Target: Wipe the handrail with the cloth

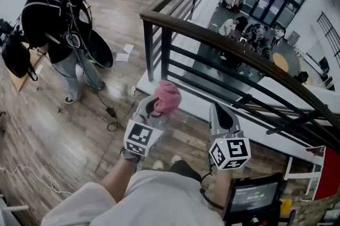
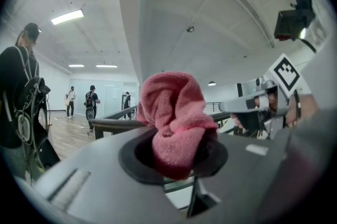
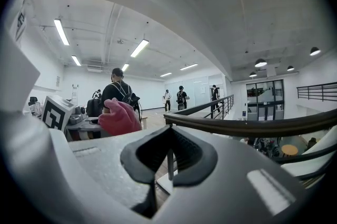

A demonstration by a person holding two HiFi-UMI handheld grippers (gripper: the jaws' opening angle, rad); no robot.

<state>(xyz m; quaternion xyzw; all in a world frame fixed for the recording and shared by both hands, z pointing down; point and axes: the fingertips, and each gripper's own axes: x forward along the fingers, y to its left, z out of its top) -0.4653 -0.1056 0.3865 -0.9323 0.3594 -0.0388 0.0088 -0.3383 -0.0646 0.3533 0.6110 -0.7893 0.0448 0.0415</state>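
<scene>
Our left gripper (image 1: 157, 108) is clamped on the cloth (image 1: 168, 96). In its own view the dark pads (image 2: 138, 157) press in on a bunched pink wad (image 2: 172, 122), which bulges up and out above the jaws. From the head view the cloth points up toward the handrail (image 1: 240, 48) but sits on our side of it, lower than the top bar and not touching it.

Our right gripper (image 1: 221, 111) is just beside the left one, on its right, and carries nothing. In its own view the jaws (image 3: 168, 157) are drawn together with only a thin seam between the pads. The dark handrail (image 3: 253, 125) runs across that view beyond the jaw tips, clear of them. The cloth (image 3: 120, 117) shows off to the left there.

Each gripper has a marker cube facing us, the left cube (image 1: 139, 138) and the right cube (image 1: 229, 153).

The handrail is a dark curved bar on black balusters (image 1: 166, 55), sweeping from the upper middle down to the right. We stand on a wood floor (image 1: 64, 134). To the left a person (image 1: 50, 23) in black with a backpack stands well apart from us. Beyond the rail we see a lower level (image 1: 265, 33). A small screen (image 1: 255, 196) is at the lower right.
</scene>
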